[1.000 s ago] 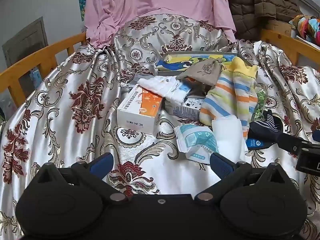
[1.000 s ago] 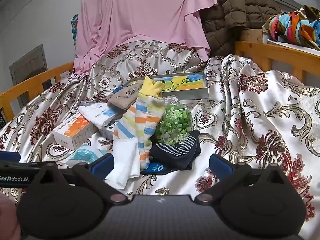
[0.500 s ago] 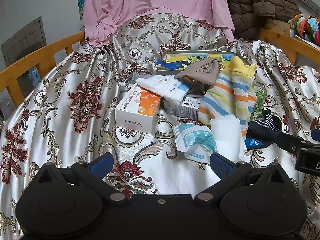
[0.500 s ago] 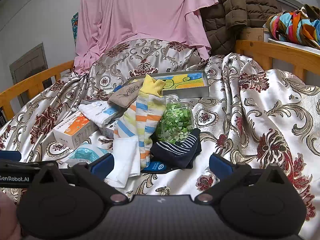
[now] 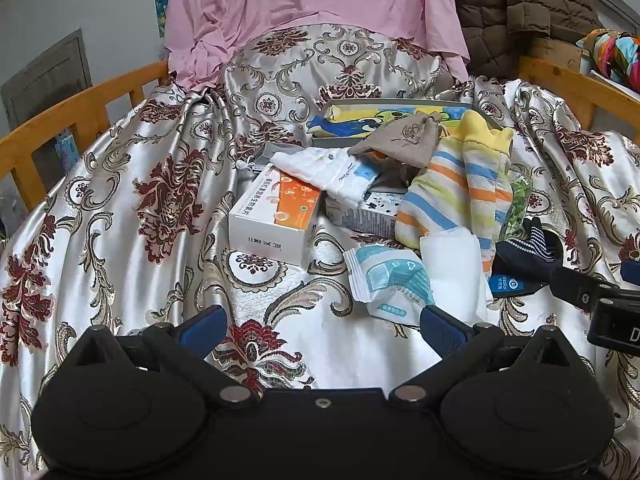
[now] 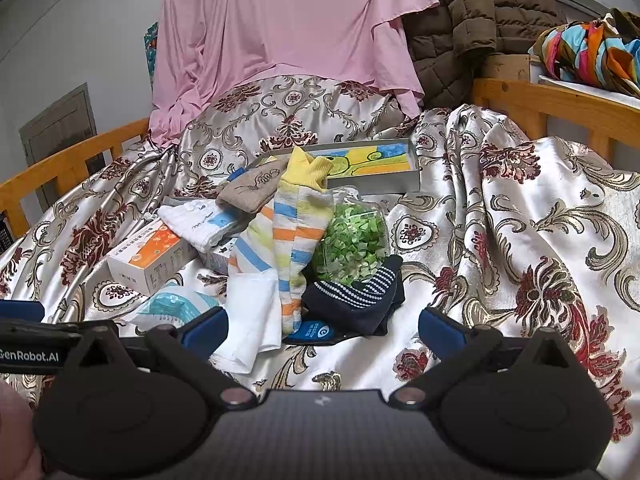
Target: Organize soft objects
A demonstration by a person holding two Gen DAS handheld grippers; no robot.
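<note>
Socks and other soft pieces lie heaped in the middle of a satin bedspread (image 5: 132, 216) with dark red flowers; the striped sock (image 6: 288, 236), banded in blue, orange and yellow with a yellow cuff, drapes down the front of the heap, its lower end lying on a white cloth (image 6: 252, 320); just right of it sits a navy sock (image 6: 356, 296) with white dotted stripes, resting on a blue tag (image 6: 314, 333) and touching a clear bag of green pieces (image 6: 352, 240) behind it; a beige pouch (image 5: 400, 142) lies at the back of the heap, beside a folded white sock (image 5: 332, 172) that overlaps an orange-and-white box (image 5: 276, 216); a teal-printed packet (image 5: 388, 280) lies nearest the left gripper, touching the white cloth; behind everything stands a flat tin with a cartoon lid (image 6: 360, 168); a pink garment (image 6: 280, 32) and a brown quilted jacket (image 6: 472, 24) hang at the far end, and wooden rails (image 5: 80, 116) border the bed.

Left gripper (image 5: 320, 328) hovers over bare satin in front of the packet, its jaws spread wide and holding nothing; right gripper (image 6: 322, 326) hovers just in front of the navy sock and the tag, its jaws likewise wide apart and empty; its blue fingertips (image 6: 206, 324) show near the white cloth.
</note>
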